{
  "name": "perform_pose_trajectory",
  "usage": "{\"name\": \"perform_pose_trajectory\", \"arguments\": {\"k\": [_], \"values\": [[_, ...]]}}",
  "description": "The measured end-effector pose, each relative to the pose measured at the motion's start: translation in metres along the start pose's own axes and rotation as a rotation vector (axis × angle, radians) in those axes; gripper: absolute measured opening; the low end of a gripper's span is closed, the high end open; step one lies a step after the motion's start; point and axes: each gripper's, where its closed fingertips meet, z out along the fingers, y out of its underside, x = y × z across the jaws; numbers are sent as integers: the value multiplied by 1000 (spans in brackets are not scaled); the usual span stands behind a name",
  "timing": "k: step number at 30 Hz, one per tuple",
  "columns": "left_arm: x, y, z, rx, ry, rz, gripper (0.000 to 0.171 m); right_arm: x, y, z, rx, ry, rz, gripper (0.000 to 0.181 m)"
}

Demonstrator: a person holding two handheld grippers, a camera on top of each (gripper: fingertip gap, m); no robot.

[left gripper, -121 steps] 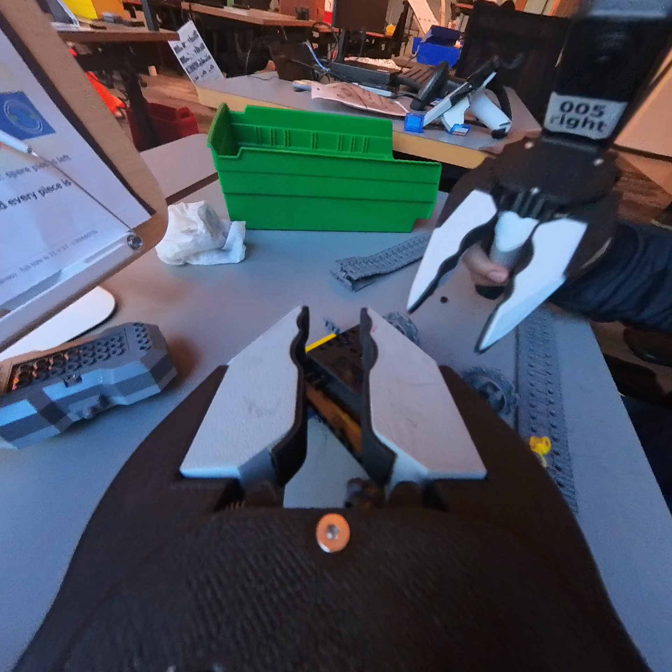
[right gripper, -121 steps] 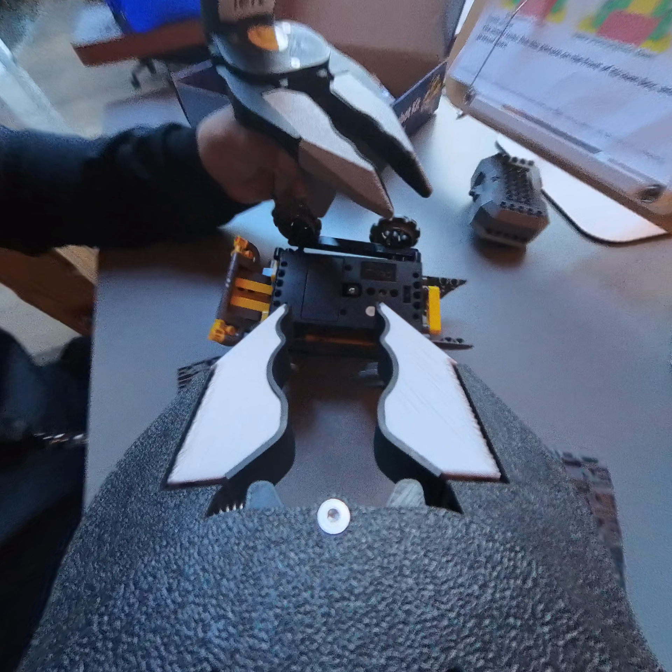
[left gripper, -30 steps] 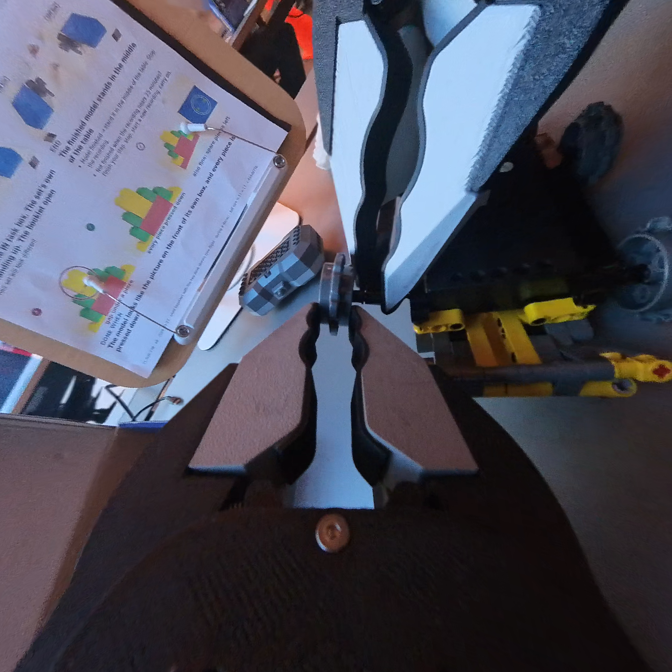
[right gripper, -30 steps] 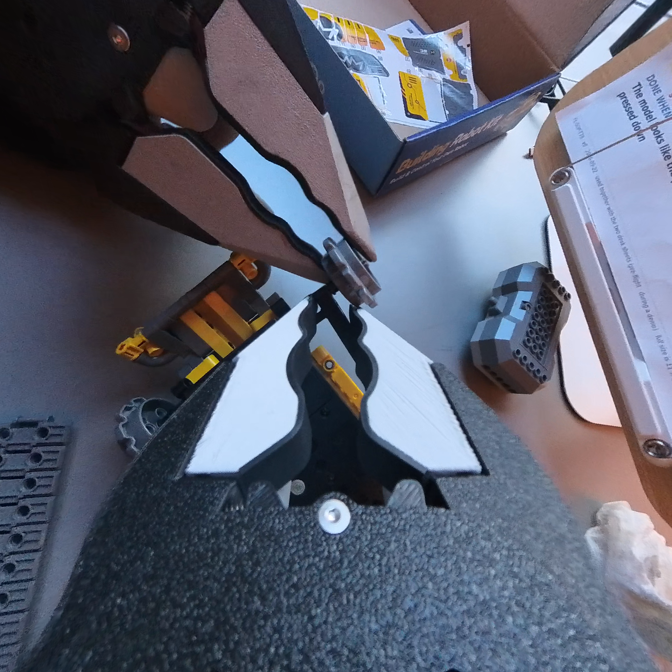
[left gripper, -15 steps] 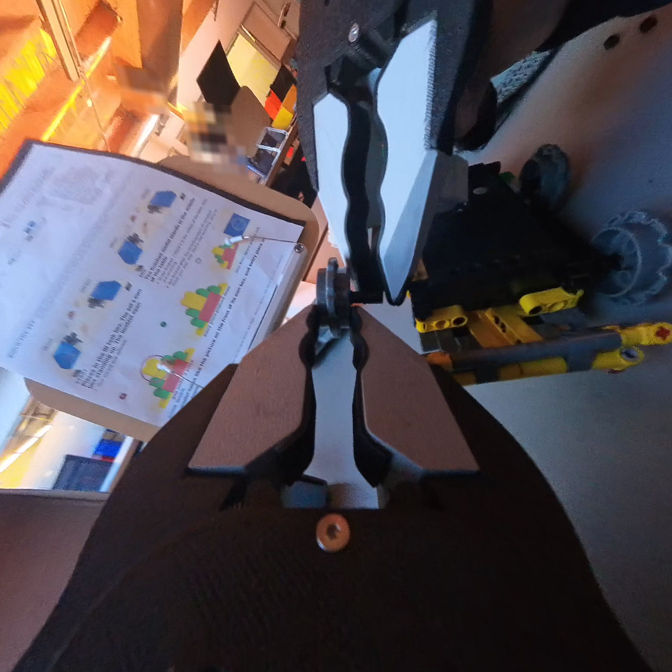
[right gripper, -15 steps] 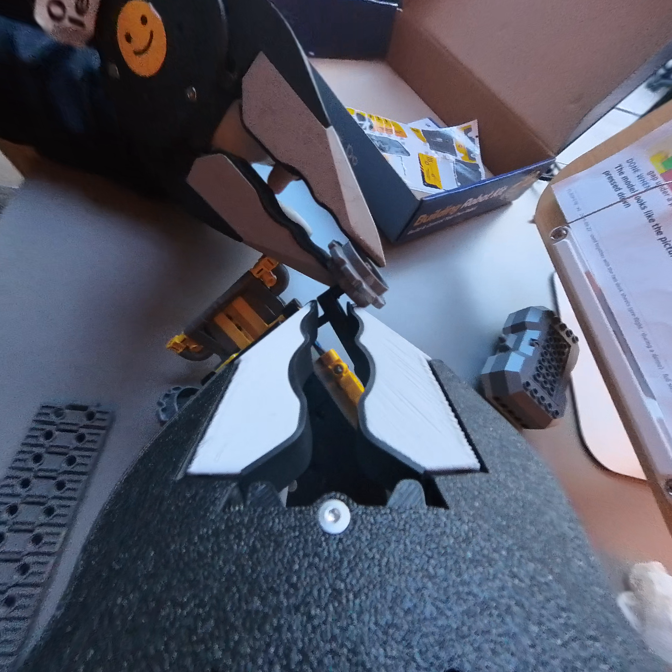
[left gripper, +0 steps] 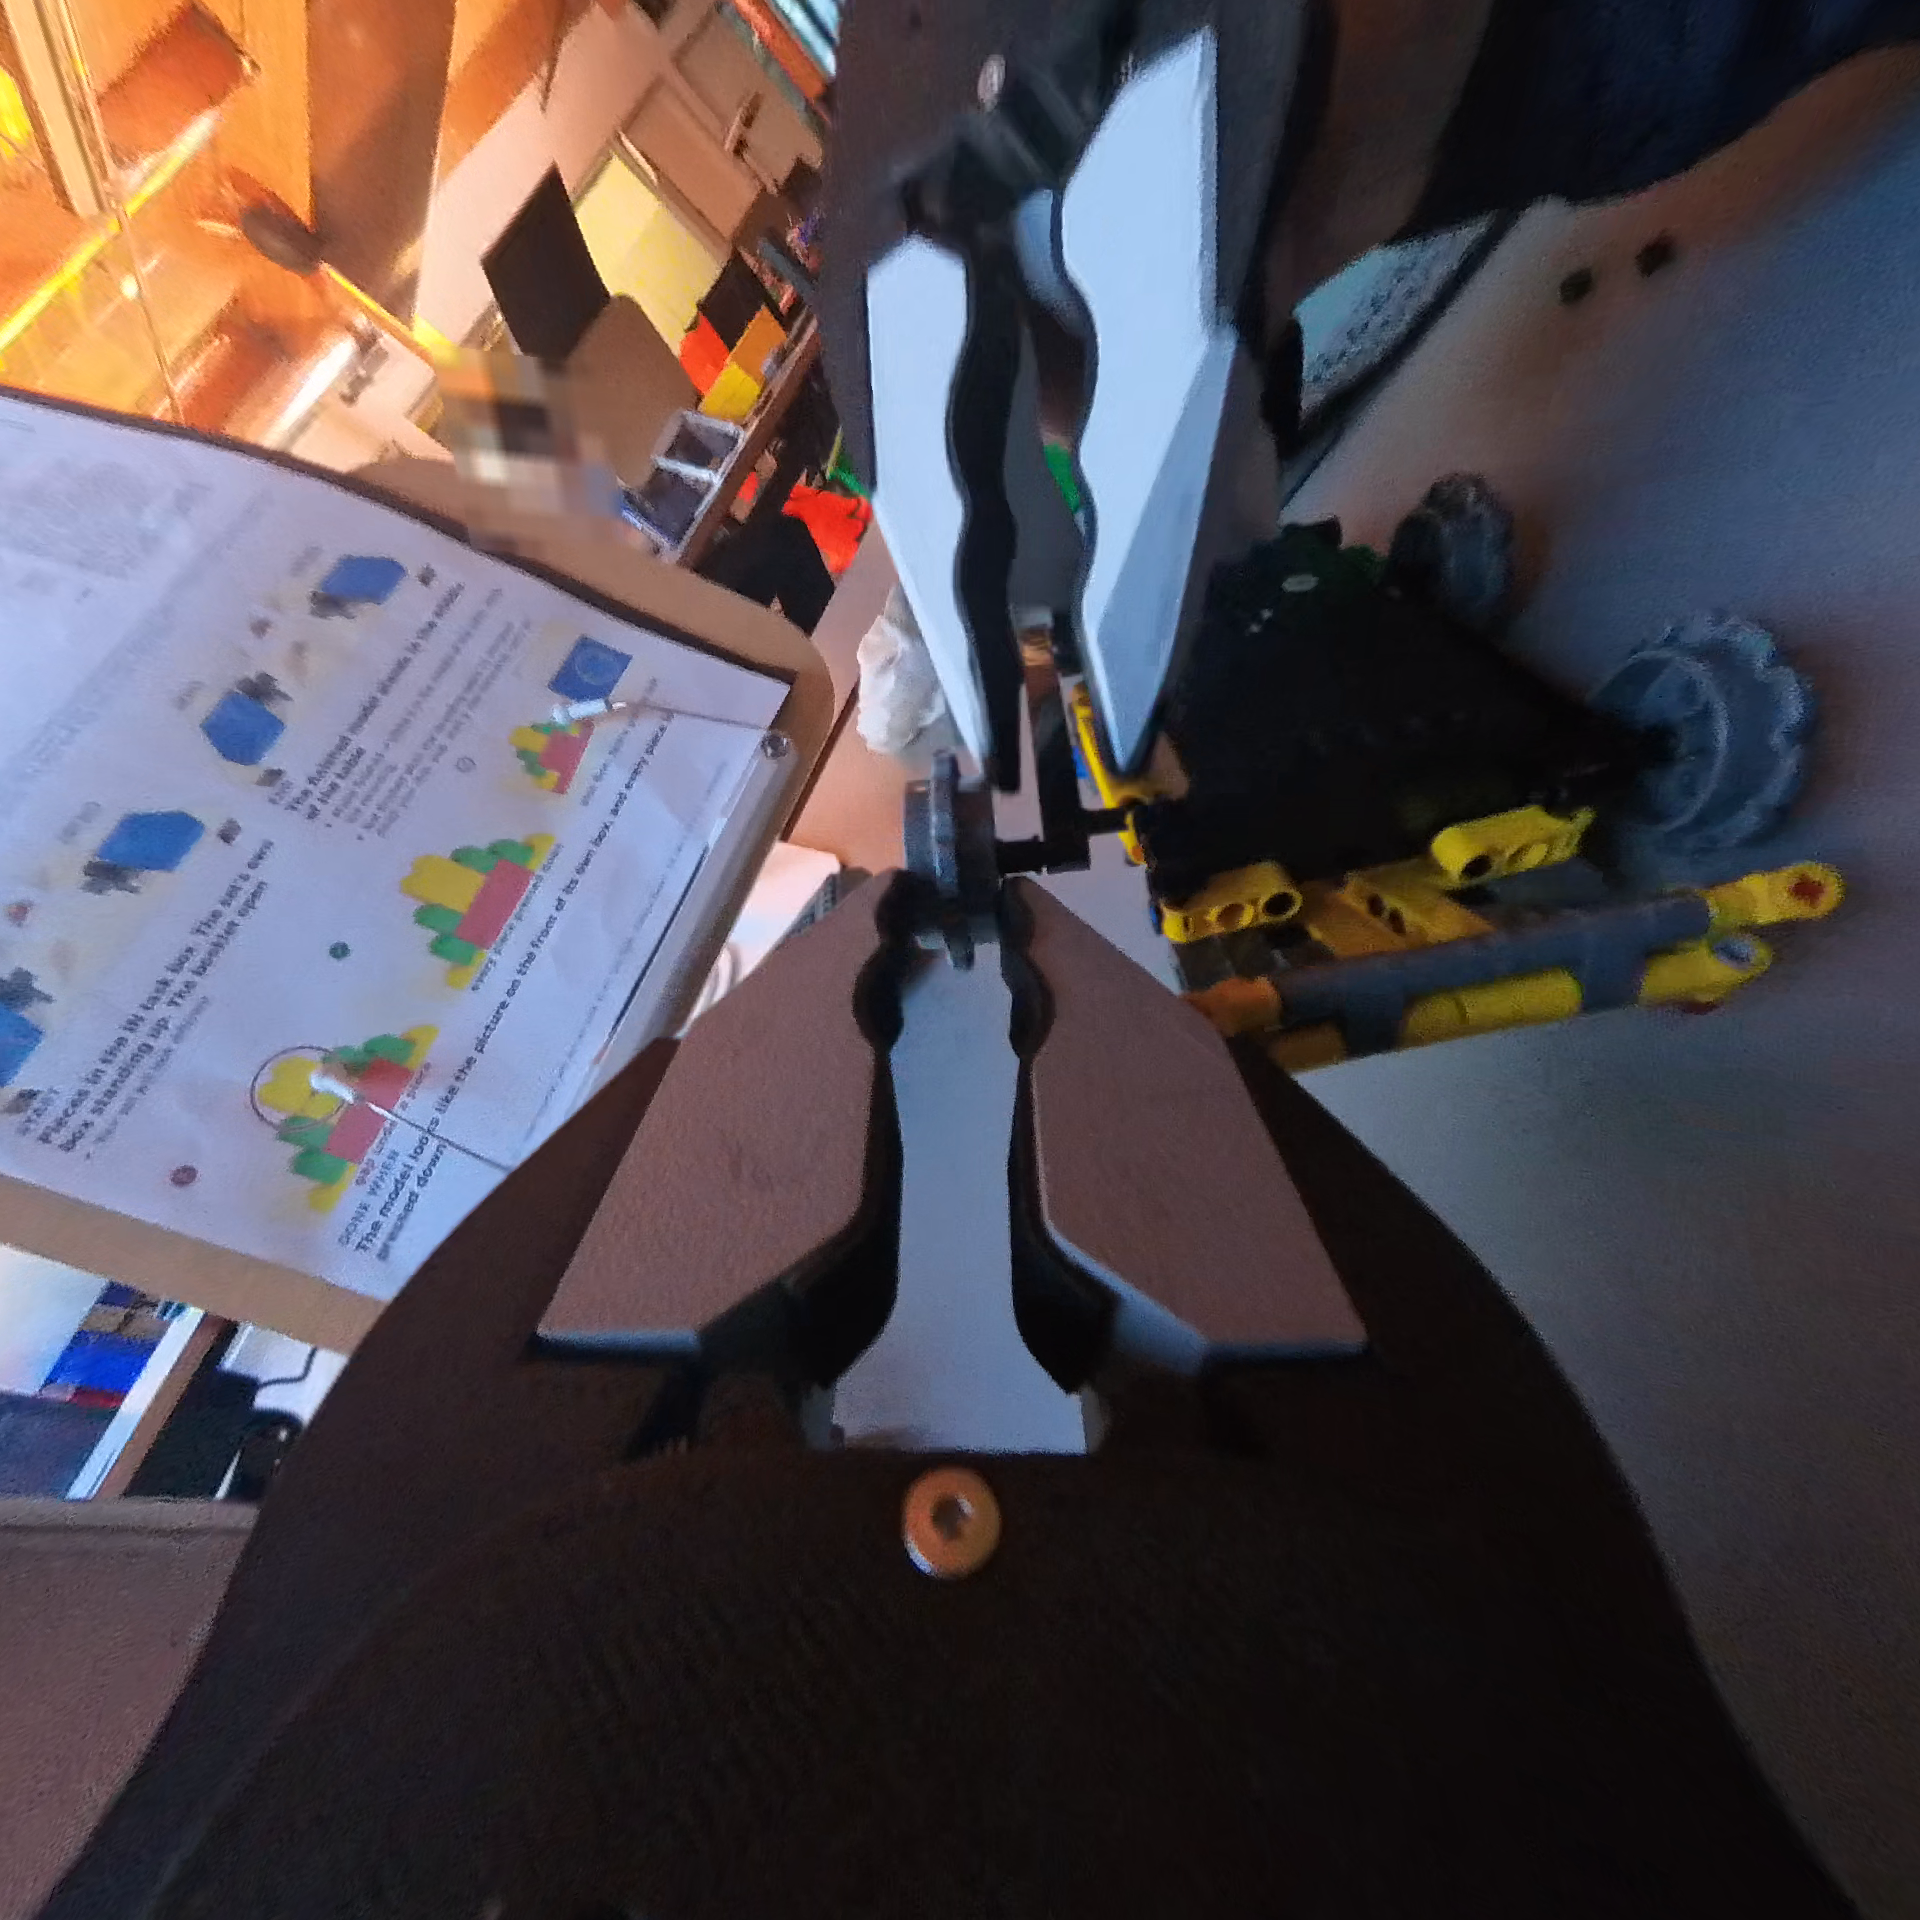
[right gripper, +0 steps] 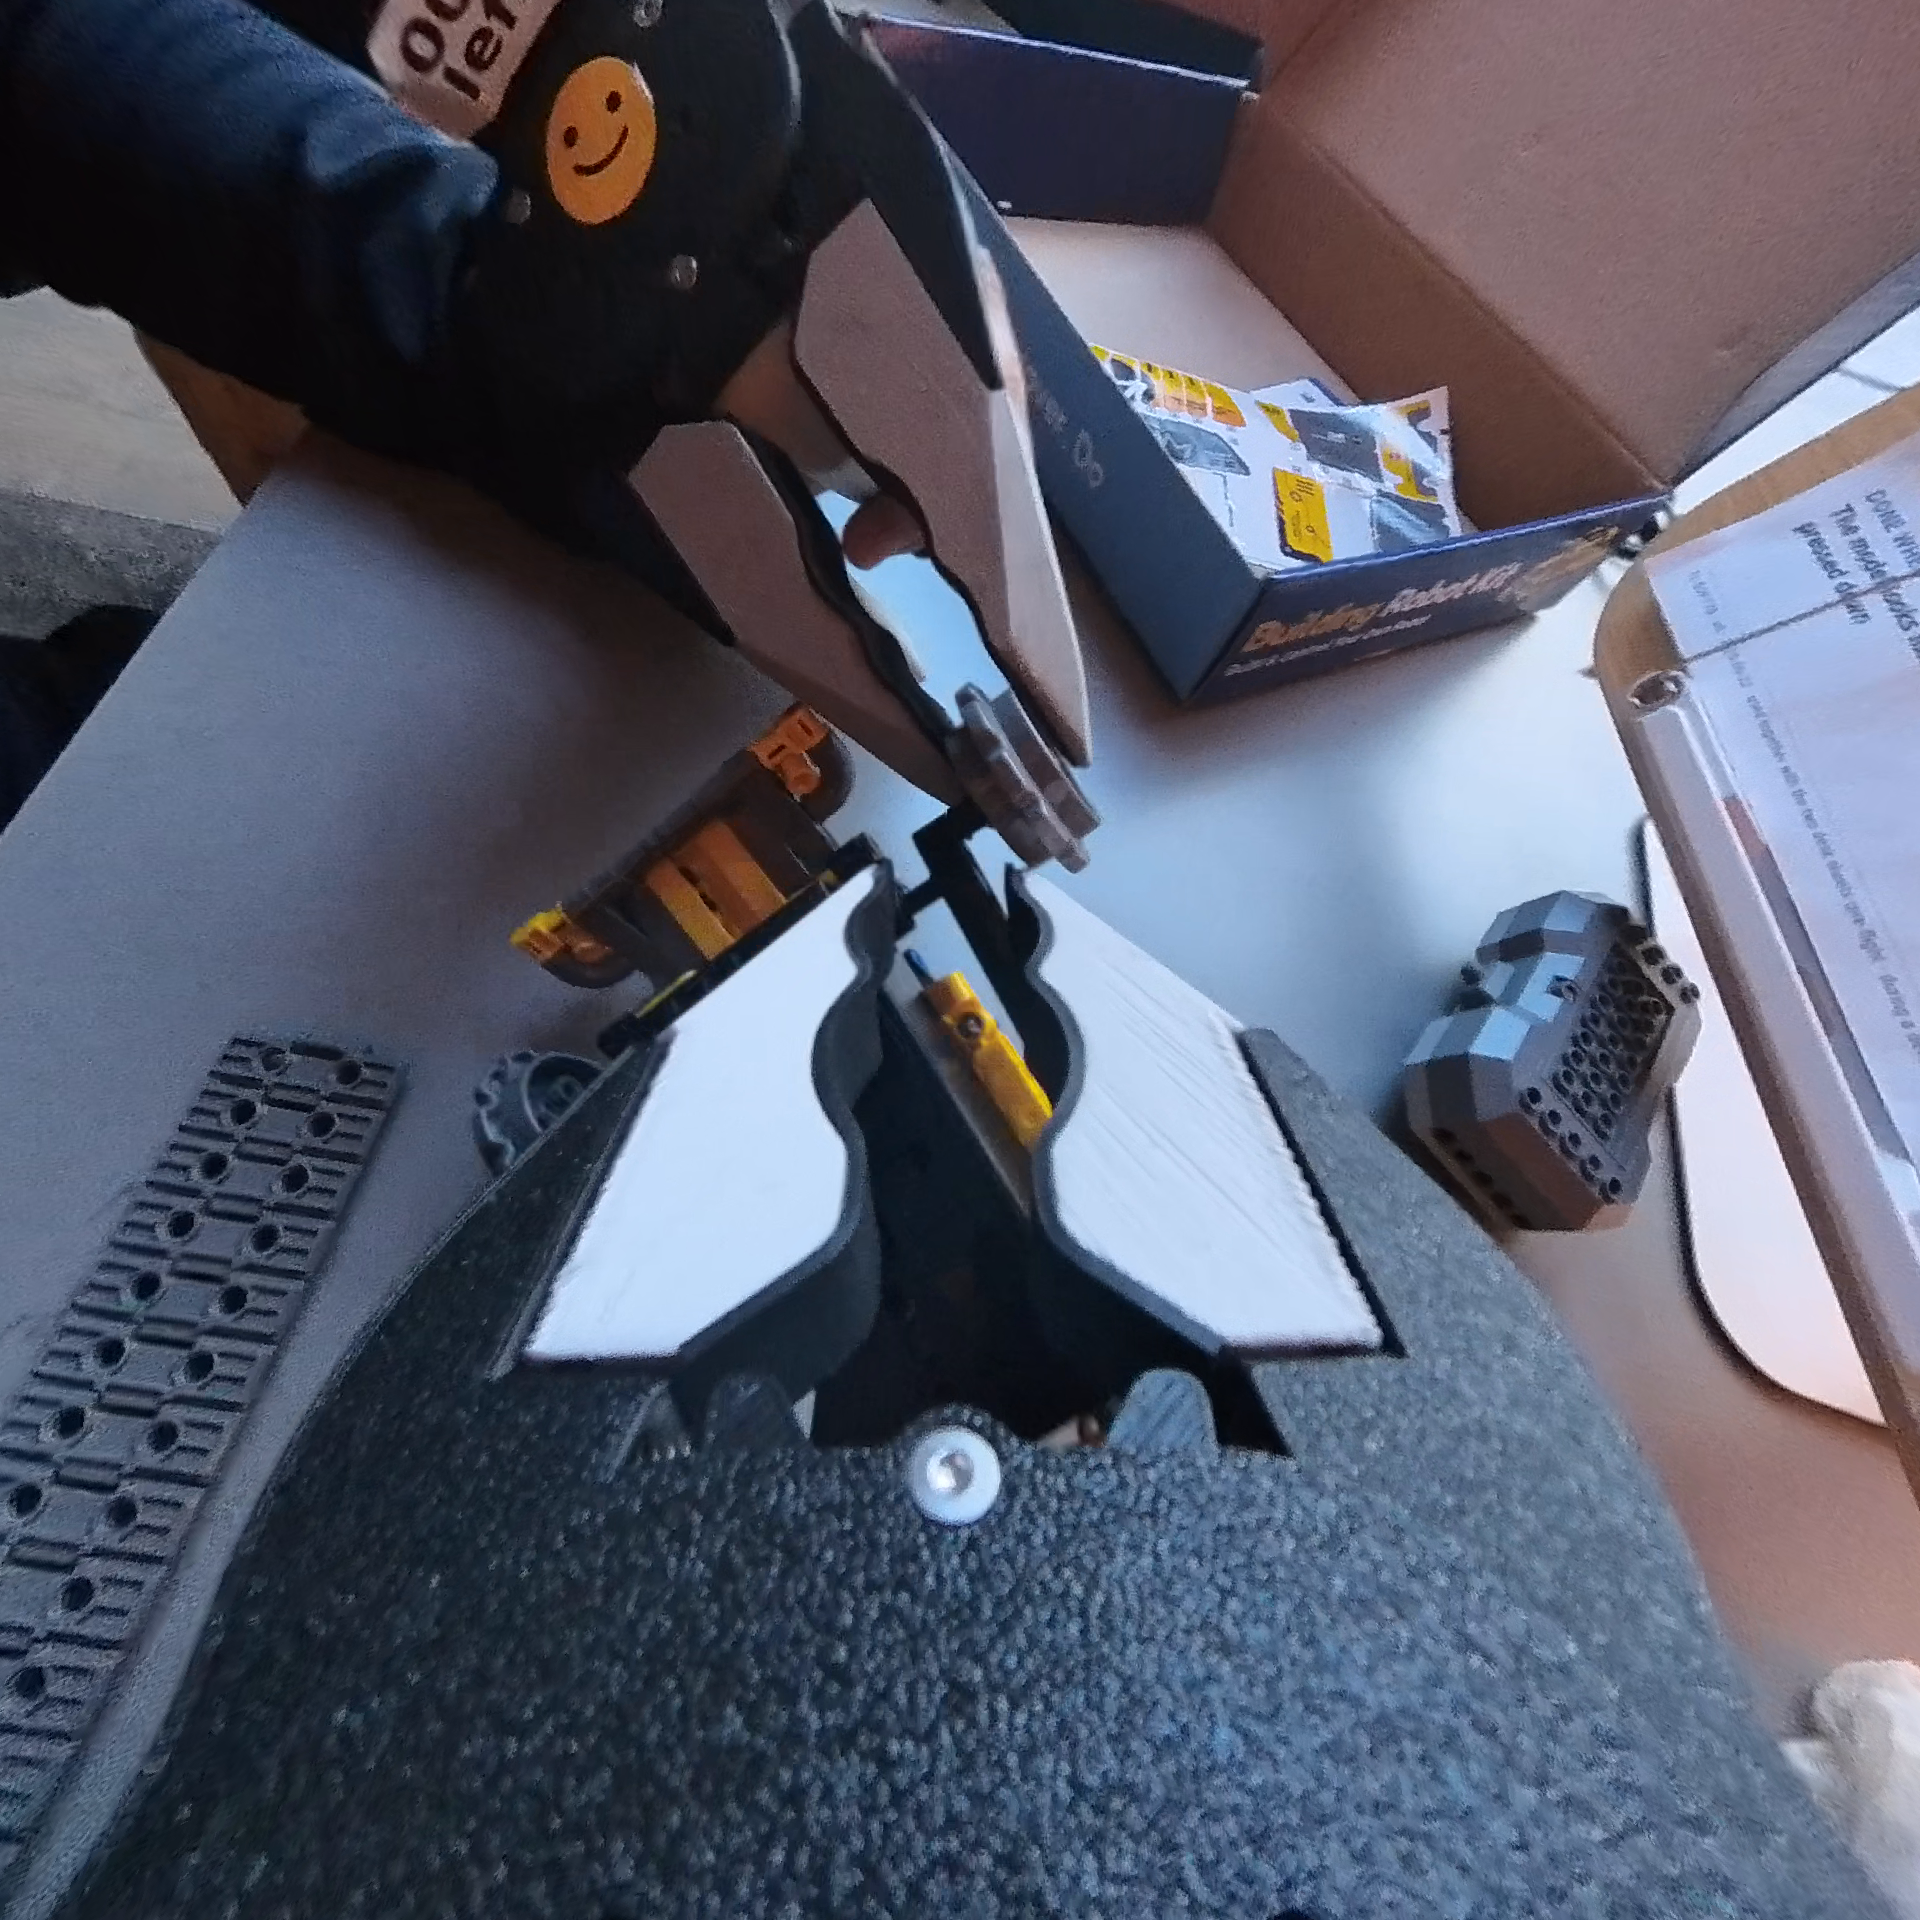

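My left gripper [left gripper: 951, 909] is shut on a small grey gear wheel [left gripper: 940, 842] and holds it against the end of a black axle [left gripper: 1049, 847]. The axle sticks out of a black and yellow brick model [left gripper: 1351, 769]. My right gripper [right gripper: 951, 888] is shut on the model's black body [right gripper: 935, 1164] and holds it tilted just over the grey table. In the right wrist view the left gripper [right gripper: 1013, 769] comes in from the upper left with the gear [right gripper: 1023, 790] at the axle tip [right gripper: 951, 842]. The right gripper [left gripper: 1049, 748] comes down from the top of the left wrist view.
A grey track strip [right gripper: 156, 1299] and a loose grey wheel [right gripper: 520, 1091] lie at the left. A grey studded block [right gripper: 1558, 1070] lies at the right, below a board with a printed sheet [left gripper: 364, 883]. A blue box [right gripper: 1351, 582] and a cardboard box [right gripper: 1558, 208] stand behind. My two grippers' fingertips are within a few centimetres of each other. The grey studded block [right gripper: 1558, 1070] is about 15 centimeters from both grippers' fingertips.
Four seconds ago the left gripper held the model and the right was open. Now the right holds the model tilted and the left holds the gear at the axle. Little moved in the last half second.
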Motion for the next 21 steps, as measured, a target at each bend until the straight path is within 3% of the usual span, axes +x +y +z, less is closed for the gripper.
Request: {"name": "perform_pose_trajectory", "arguments": {"k": [3, 7, 11, 17, 21], "values": [[1, 0, -2, 18, 18, -14, 14, 14, -6, -14, 31, 73, -4, 15], [4, -7, -2, 40, 9, 21, 14, 13, -14, -14, 0, 101, -135, 21], [12, -7, -1, 42, 43, 29, 16, 7, -9, -1, -151, 58, -297, 22], [6, -12, -5, 31, -21, 98, 16, 3, -12, 0, -339, -22, -524, 18], [-3, -15, -9, 22, -97, 150, 17, 4, -22, -2, -329, 24, -591, 12]]}}
